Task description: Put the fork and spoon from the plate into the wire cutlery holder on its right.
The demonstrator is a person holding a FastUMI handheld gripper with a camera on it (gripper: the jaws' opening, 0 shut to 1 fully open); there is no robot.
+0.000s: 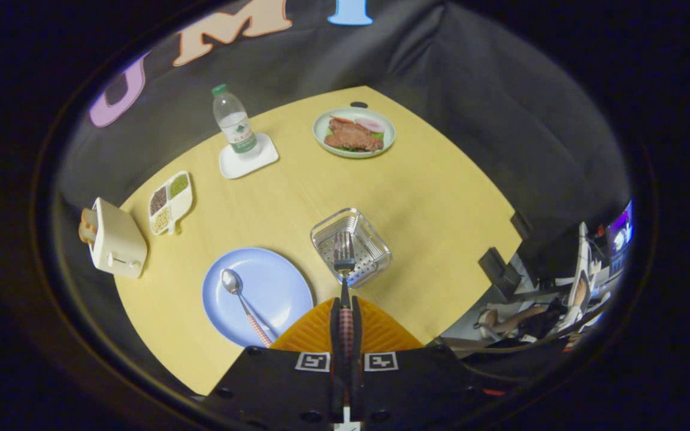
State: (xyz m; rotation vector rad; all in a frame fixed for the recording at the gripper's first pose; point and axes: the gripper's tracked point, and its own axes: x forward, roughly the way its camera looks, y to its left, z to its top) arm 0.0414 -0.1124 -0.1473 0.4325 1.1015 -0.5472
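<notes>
So right now the gripper (345, 311) has its two fingers clamped tight on the checkered handle of the fork (344, 258), and the tines are poking out ahead, hanging over the open top of the wire cutlery holder (351, 247), which sits on the yellow counter (441, 197) just to the right of the blue plate (258, 296). The spoon (242, 300) is lying on that plate, bowl pointing away, handle running down toward the fingers, so that's half the job not done yet. Things I'd worry about: the fork looks held near the far end of the handle, so most of its length sticks out front, and if the grip is a bit off-centre it could swivel or slide when it gets tipped downward. Also hard to judge from this fisheye angle how high the tines actually are above the holder, so letting go too early might bounce the fork off the rim and onto the counter, or onto the orange ribbed mat (345, 332) right under the fingers. The holder looks light, and a nudge from the tines against its wall could shove it or tip it. Later on, the spoon's handle lies flat on the plate, which is always fiddly to pinch without skating it around.
</notes>
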